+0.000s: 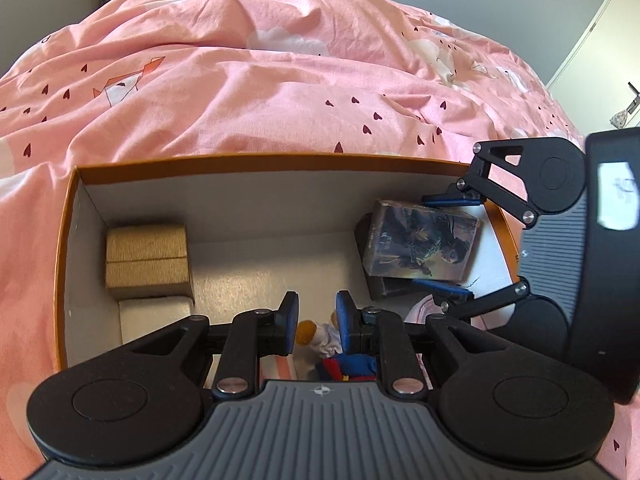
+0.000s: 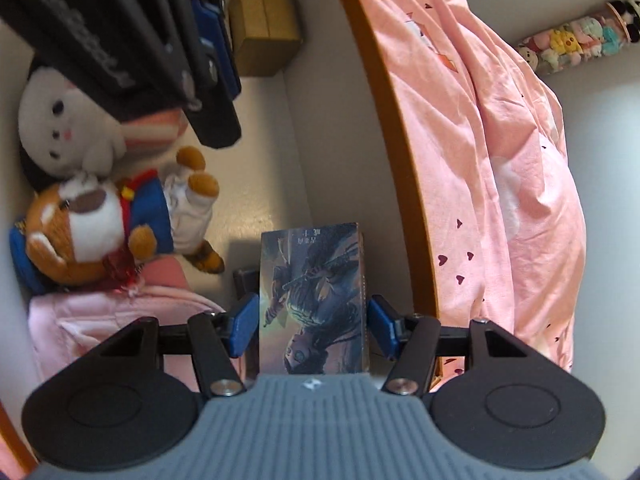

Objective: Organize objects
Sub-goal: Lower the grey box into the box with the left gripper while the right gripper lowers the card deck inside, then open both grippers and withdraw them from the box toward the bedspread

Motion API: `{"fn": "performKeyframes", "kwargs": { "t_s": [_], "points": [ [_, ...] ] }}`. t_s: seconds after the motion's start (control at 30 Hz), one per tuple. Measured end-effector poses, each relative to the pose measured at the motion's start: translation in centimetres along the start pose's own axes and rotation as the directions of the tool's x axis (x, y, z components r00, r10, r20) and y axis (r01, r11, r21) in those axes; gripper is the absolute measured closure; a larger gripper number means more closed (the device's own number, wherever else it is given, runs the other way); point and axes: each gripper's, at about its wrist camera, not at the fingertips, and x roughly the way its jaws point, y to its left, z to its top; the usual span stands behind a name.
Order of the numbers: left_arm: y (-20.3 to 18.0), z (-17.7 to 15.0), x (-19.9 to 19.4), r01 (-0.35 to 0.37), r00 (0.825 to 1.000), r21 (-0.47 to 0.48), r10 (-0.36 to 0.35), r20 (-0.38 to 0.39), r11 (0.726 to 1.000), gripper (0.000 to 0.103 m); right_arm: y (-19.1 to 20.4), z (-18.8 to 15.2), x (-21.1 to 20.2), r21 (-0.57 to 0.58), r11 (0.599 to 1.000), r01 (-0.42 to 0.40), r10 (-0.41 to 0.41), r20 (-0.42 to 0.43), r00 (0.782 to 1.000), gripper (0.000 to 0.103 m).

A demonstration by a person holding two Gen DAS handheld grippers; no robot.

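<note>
Orange cardboard makes the rim of a big box (image 1: 256, 159) that sits on a bed with a pink blanket (image 1: 280, 80) covered in little dark hearts. Most of the tidying looks done: a gold box (image 1: 147, 262) sits in the far corner at the left of the left wrist picture, and a bear toy in blue clothes (image 2: 108, 224), a white bunny toy (image 2: 68, 120) and a soft pink cloth (image 2: 120, 320) lie at the left of the right wrist picture. The picture book (image 2: 314, 300) is low in the middle of that picture, inside the box, close to the orange wall. The right gripper (image 2: 314, 326) has one blue finger on each side of it, spread a bit wider than the book, so they look let go, though the touch is hard to see. The left gripper (image 1: 317, 318) hangs over the toys with its fingers apart and nothing between them. What is left seems small: pull both grippers out of the box. Far away, at the upper right, a row of plush toys (image 2: 576, 40) lines a pale wall.
</note>
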Motion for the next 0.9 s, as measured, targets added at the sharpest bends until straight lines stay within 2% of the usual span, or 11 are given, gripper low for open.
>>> {"fn": "performKeyframes", "kwargs": {
  "t_s": [0.27, 0.43, 0.5, 0.6, 0.67, 0.8, 0.9],
  "points": [
    [-0.6, -1.1, -0.9, 0.011, 1.000, -0.012, -0.011, 0.012, 1.000, 0.081, 0.0, -0.5, 0.6, -0.043, 0.995, 0.087, -0.090, -0.070, 0.993, 0.043],
    [-0.8, -1.6, -1.7, 0.020, 1.000, -0.018, -0.019, 0.020, 1.000, 0.080, 0.0, -0.5, 0.8, 0.004, 0.999, 0.039, -0.038, -0.106, 0.994, 0.075],
    [-0.9, -1.8, -2.2, 0.020, 1.000, -0.016, -0.020, 0.022, 1.000, 0.080, 0.1, -0.4, 1.1, 0.013, 0.999, 0.033, -0.031, -0.124, 0.992, 0.081],
    [-1.1, -2.3, -3.2, 0.018, 0.999, 0.005, -0.018, 0.037, 1.000, 0.080, 0.5, -0.4, 1.1, 0.005, 0.998, 0.059, -0.057, -0.135, 0.989, 0.081],
    [-1.4, -2.9, -4.3, 0.003, 0.998, 0.034, -0.005, 0.068, 0.999, 0.075, 0.4, -0.3, 0.2, 0.045, 0.998, 0.054, -0.048, -0.121, 0.991, 0.081],
    [-2.0, -4.3, -6.8, -0.046, 0.987, 0.110, 0.029, 0.157, 0.993, 0.070, 0.1, 0.0, -3.0, 0.204, 0.974, 0.101, -0.095, -0.040, 0.995, 0.071],
    [-2.1, -5.8, -8.7, -0.087, 0.975, 0.177, 0.047, 0.217, 0.980, 0.068, 0.8, -0.4, -6.0, 0.356, 0.922, 0.149, -0.167, 0.021, 0.986, 0.068]
  ]
}}
